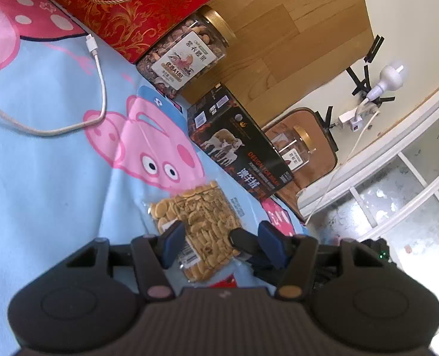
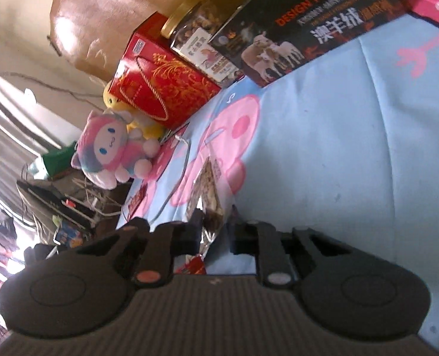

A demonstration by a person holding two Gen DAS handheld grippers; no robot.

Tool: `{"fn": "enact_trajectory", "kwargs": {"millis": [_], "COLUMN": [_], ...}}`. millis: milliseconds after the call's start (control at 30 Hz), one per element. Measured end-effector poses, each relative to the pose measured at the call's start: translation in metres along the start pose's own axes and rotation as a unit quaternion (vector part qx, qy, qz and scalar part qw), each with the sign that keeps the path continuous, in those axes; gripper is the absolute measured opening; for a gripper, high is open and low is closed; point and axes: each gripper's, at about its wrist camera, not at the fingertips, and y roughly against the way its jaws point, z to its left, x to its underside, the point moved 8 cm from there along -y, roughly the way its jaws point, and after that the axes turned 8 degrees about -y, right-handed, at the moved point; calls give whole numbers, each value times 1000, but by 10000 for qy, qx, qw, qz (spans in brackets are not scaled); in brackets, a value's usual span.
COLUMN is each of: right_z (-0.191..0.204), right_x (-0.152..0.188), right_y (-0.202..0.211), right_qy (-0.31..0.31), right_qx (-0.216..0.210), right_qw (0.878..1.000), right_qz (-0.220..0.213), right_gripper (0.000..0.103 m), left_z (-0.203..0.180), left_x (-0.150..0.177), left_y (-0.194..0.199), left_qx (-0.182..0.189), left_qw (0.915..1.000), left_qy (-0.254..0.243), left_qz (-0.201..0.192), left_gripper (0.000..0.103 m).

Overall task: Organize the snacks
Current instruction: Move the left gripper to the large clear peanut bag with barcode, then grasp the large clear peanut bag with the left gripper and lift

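A clear bag of pale peanuts [image 1: 201, 216] lies flat on the light blue pig-print sheet [image 1: 56, 184]. My left gripper [image 1: 219, 234] straddles its near end, open: the left blue pad [image 1: 173, 237] overlaps the bag's edge and the right pad [image 1: 271, 240] stands clear of it. A black piece [image 1: 243, 241] lies against the bag's right edge. In the right wrist view a crinkled clear bag with brown contents [image 2: 210, 184] sits pinched between the dark fingers of my right gripper [image 2: 215, 221]. A red packet [image 2: 195, 264] shows under it.
Along the wall stand a red gift box [image 1: 136, 9], a gold-lidded nut jar [image 1: 186, 56] and a black box with sheep [image 1: 237, 145]. A white cable [image 1: 99, 71] crosses the sheet. A pink plush toy [image 2: 112, 151] sits by the bed's edge.
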Motion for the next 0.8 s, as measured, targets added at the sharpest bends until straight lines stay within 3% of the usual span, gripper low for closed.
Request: {"fn": "enact_trajectory", "kwargs": {"millis": [200, 400, 700, 800], "right_z": [-7, -18, -22, -18], "right_x": [-12, -12, -1, 2], "right_y": [15, 17, 14, 15], "right_qy": [-424, -1387, -2743, -2804], "right_qx": [-83, -338, -951, -999], "right_qw": [9987, 9897, 9564, 9540], "right_qz": [-275, -90, 300, 371], "right_gripper": [10, 9, 9, 9], "left_z": [5, 2, -3, -2], "left_x": [-6, -8, -1, -2], "left_y": [8, 12, 8, 9], "left_qx": [143, 186, 169, 166], "left_qw": [9993, 9986, 9985, 9981], "left_qy": [351, 495, 518, 594], "left_qz": [-75, -70, 44, 5], "left_gripper": [71, 83, 83, 83]}}
